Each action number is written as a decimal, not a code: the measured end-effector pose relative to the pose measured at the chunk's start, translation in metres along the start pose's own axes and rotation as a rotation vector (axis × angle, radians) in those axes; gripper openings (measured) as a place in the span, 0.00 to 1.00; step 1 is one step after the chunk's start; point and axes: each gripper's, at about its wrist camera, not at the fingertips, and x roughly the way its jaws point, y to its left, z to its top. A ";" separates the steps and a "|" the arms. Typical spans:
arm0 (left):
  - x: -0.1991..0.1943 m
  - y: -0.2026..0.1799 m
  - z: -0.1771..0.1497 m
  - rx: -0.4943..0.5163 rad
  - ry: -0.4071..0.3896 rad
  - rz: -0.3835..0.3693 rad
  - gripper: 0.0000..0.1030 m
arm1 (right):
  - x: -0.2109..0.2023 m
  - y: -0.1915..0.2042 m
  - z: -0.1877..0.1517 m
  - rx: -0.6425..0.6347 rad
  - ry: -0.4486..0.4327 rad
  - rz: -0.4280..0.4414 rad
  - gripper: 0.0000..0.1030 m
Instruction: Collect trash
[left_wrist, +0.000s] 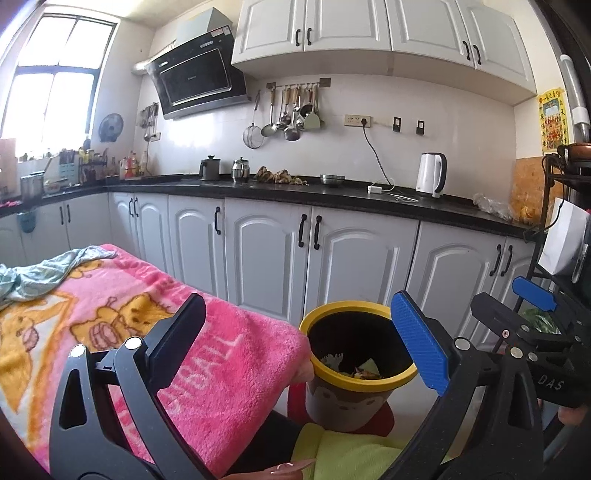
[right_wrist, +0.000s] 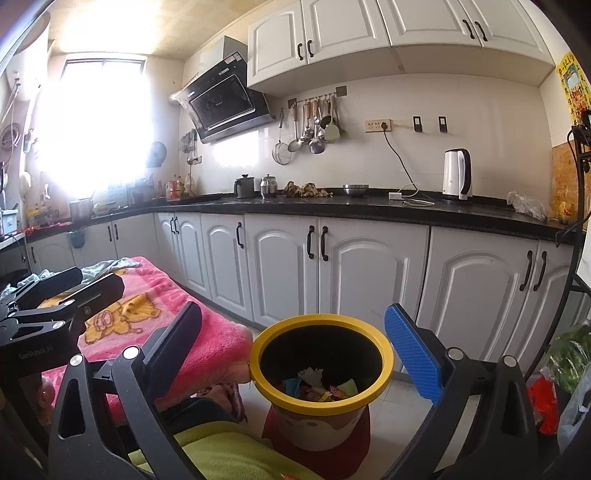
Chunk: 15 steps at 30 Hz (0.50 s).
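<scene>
Right now your left gripper (left_wrist: 299, 343) hangs with its jaws spread wide and nothing between them, above the corner of the pink blanket (left_wrist: 207, 354) and the near rim of the yellow-rimmed trash bin (left_wrist: 334, 373). Your right gripper (right_wrist: 295, 347) is just as wide apart and just as empty, and the bin (right_wrist: 321, 397) sits framed between its black finger and its blue-padded finger (right_wrist: 413, 354). In the left wrist view the right gripper (left_wrist: 517, 295) shows at the right edge, beside the bin.

The bin stands on a red stool (right_wrist: 354, 435) on the tiled floor, touching the blanket's edge. Inside it lie the collected scraps (right_wrist: 317, 387): bright wrappers and a piece of white paper at the bottom. A pale green cloth (left_wrist: 66, 266) is bunched on the far end of the blanket. Behind the bin runs a row of white cabinets (right_wrist: 369, 273) under a black counter (right_wrist: 369, 210) with a white kettle (right_wrist: 458, 175). A yellow-green fabric (right_wrist: 236, 458) fills the lower foreground.
</scene>
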 end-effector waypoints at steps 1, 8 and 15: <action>0.000 0.000 0.000 -0.001 0.000 0.000 0.90 | 0.000 0.000 0.001 -0.002 0.000 0.002 0.94; 0.000 0.000 0.000 0.000 0.000 0.000 0.90 | 0.000 0.004 0.002 -0.018 -0.006 0.006 0.94; -0.001 0.001 -0.001 -0.004 0.002 0.002 0.90 | -0.001 0.004 0.001 -0.015 -0.006 0.005 0.94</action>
